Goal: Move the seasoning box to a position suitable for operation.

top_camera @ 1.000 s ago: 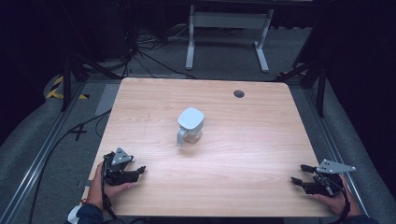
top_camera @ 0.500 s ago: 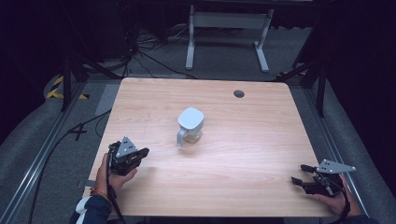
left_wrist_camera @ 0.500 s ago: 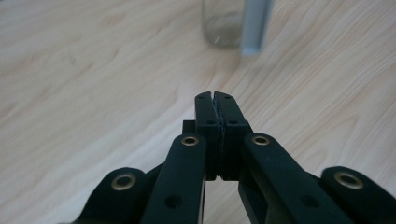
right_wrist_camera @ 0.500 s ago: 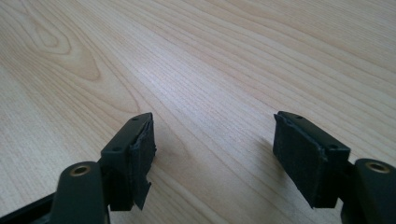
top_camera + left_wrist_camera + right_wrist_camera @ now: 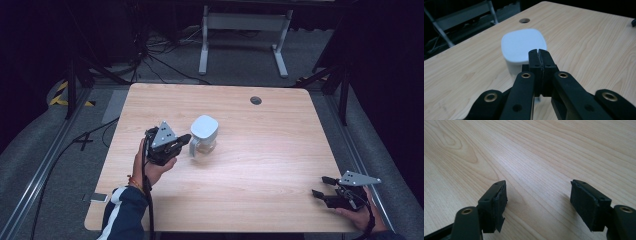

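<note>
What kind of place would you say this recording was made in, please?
Probably a lab or recording studio: a bare wooden table ringed by dark curtains, loose cables on grey carpet, and a handheld gripper beside a white-lidded jug.

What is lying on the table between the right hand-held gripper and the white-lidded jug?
Nothing: in the high view, only bare light wooden table separates the right hand-held gripper from the clear jug with white lid.
</note>
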Tool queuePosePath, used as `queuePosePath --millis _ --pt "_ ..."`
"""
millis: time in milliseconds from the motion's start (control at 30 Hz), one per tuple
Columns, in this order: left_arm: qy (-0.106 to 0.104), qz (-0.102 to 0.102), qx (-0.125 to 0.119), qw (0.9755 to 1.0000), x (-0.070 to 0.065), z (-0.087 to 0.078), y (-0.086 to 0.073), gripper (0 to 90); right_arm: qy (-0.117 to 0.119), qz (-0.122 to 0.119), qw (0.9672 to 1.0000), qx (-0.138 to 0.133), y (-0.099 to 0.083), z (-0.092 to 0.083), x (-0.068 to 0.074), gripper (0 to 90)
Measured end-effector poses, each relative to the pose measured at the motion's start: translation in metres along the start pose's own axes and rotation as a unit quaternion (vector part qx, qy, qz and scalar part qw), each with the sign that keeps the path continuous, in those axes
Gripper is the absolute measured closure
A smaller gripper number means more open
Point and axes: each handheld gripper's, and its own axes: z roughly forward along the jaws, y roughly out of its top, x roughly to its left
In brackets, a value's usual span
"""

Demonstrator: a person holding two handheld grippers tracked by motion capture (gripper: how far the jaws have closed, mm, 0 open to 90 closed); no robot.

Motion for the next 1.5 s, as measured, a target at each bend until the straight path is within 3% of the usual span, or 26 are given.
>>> queuePosePath --millis 100,400,567,700,867,1067,1133,1200,1333,1367,1433,1500 --pt "0.001 0.008 0.007 0.9999 -0.002 0.007 0.005 89.9 0.0 0.0 1.0 0.0 0.0 0.0 0.0 29.6" --pt "-0.008 -0.011 0.018 0.9997 0.002 0.029 0.006 89.9 0.0 0.0 1.0 0.0 0.0 0.0 0.0 29.6" --pt "0.001 -0.009 0.026 0.9996 0.004 0.035 0.006 89.9 0.0 0.0 1.0 0.0 0.0 0.0 0.0 29.6" --pt "0.003 -0.02 0.033 0.9993 0.008 0.039 0.003 89.9 0.0 0.0 1.0 0.0 0.0 0.0 0.0 29.6" --pt "0.007 -0.018 0.016 0.9997 0.01 0.037 0.006 89.8 -0.001 0.001 1.0 0.0 0.001 0.001 0.001 30.9" --pt "0.007 -0.01 0.024 0.9996 0.011 0.041 0.009 89.8 0.001 0.012 0.9999 0.005 0.009 0.005 0.0 44.1" --pt "0.008 -0.017 0.028 0.9994 0.012 0.042 0.007 89.8 0.003 0.006 1.0 0.006 0.015 0.007 0.003 48.1" --pt "0.008 -0.019 0.029 0.9994 0.013 0.042 0.005 89.8 0.008 0.004 1.0 -0.003 0.023 0.007 0.004 55.7" --pt "0.007 -0.02 0.032 0.9993 0.014 0.044 0.003 89.6 0.012 -0.005 0.9997 -0.019 0.035 0.008 0.005 62.0" --pt "0.006 -0.022 0.03 0.9993 0.014 0.045 0.003 89.6 0.028 -0.011 0.999 -0.032 0.046 0.011 0.007 65.7" --pt "0.003 -0.027 0.024 0.9993 0.014 0.047 0.004 88.8 0.03 -0.033 0.9986 -0.029 0.066 0.02 0.013 72.2" --pt "0.0 -0.023 0.032 0.9992 0.014 0.049 0.004 89.2 0.038 -0.039 0.9977 -0.041 0.082 0.027 0.017 80.0"
